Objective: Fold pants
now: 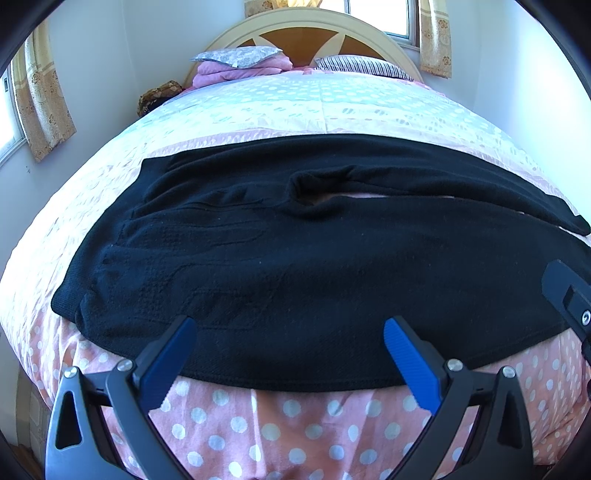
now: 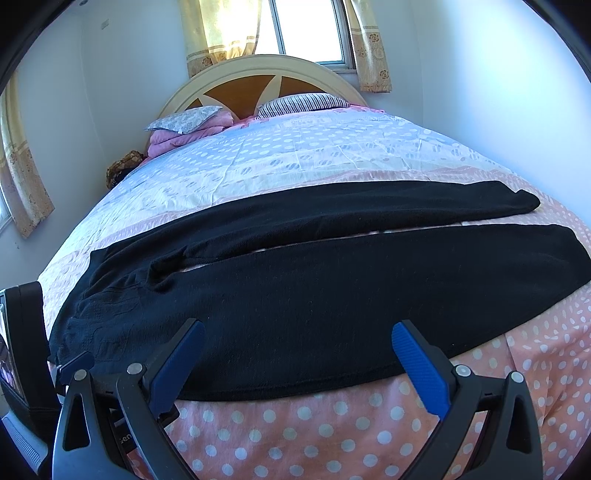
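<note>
Two grippers, left [image 1: 290, 328] and right [image 2: 297, 332], fingers spread, above black pants' [image 2: 295, 295] near hem, bedspread [image 2: 295, 424] beyond.

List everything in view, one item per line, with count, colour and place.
pants: one, black, spread flat across the near part of the bed, legs apart, waist to the left
bed cover: one, pink with white dots, paler patchwork further back
pillows: two, one striped, one grey floral, at the headboard
folded blanket: one, pink, under the floral pillow
headboard: one, cream and brown, arched
curtains: beige, at the windows
brown patterned object: one, left of the bed, unclear what
left gripper: open, over the pants' near edge
right gripper: open, over the pants' near edge
</note>
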The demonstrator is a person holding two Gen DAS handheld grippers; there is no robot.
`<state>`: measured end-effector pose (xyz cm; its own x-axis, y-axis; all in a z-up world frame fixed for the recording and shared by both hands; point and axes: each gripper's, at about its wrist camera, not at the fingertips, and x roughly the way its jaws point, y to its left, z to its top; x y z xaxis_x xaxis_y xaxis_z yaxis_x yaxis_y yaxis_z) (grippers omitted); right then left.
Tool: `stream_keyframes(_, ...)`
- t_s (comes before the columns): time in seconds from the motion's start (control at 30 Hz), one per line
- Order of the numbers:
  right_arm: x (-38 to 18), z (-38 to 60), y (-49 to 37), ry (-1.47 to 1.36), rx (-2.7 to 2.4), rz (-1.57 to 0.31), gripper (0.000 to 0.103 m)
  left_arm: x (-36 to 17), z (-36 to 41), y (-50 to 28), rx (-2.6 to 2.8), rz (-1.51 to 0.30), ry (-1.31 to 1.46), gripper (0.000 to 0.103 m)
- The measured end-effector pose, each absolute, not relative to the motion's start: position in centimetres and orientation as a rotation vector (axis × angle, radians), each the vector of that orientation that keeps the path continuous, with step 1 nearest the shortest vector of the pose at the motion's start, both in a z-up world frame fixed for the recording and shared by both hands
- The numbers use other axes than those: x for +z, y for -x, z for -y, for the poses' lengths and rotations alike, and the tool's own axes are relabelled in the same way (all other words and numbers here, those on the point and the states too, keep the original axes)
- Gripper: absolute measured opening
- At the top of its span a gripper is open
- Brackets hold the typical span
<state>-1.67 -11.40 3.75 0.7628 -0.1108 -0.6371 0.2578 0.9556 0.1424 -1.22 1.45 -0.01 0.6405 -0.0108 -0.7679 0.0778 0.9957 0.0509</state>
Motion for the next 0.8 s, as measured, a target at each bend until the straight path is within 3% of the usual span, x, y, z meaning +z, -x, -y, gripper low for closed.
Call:
stream_keyframes(0.57, 3.4, 11.5, 1.3, -0.228, -0.194, -0.685, 0.102, -0.2, -2.1, 0.9, -0.05, -0.869, -0.094, 0.103)
stream_keyframes(0.8, 3.7, 12.5, -0.1, -0.221, -0.161, -0.681, 0.102, 1.9, -7.2, -1.7, -0.092, -0.857, -0.105, 0.103)
